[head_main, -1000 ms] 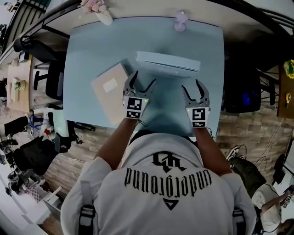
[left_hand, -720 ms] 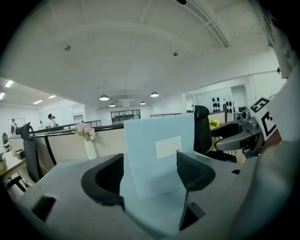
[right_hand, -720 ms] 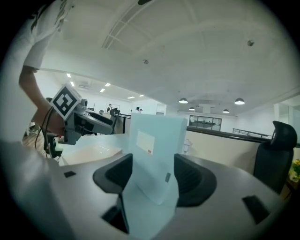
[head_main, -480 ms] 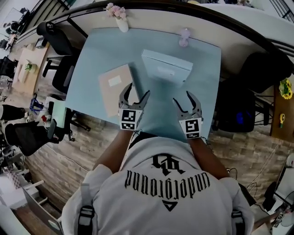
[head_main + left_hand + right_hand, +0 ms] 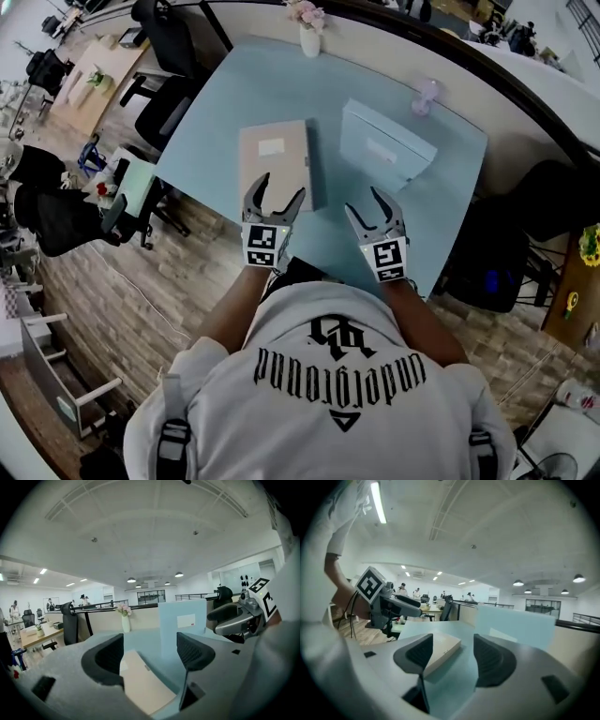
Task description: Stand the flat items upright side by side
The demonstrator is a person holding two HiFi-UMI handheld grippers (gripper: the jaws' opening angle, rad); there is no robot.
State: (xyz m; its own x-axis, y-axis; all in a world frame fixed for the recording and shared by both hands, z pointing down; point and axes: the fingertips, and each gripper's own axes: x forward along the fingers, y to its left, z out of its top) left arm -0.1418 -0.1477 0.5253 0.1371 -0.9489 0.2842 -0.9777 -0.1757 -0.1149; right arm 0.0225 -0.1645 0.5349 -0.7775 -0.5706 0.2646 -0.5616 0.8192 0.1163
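Flat beige rectangular box (image 5: 274, 164), upright pale-blue box (image 5: 385, 150), smooth table (image 5: 225, 103)

My head camera looked steeply down from well above the desk (image 5: 262, 84). Both gripper views sat low and close behind their jaws, facing almost level across it. All three shared the flat tan box (image 5: 274, 164) and the upright blue box (image 5: 384, 150).

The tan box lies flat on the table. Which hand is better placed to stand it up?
Left. The open left tongs sit at the near edge of the tan box, aimed along it. The right tongs, also open, are off to its side, nearer the upright blue box.
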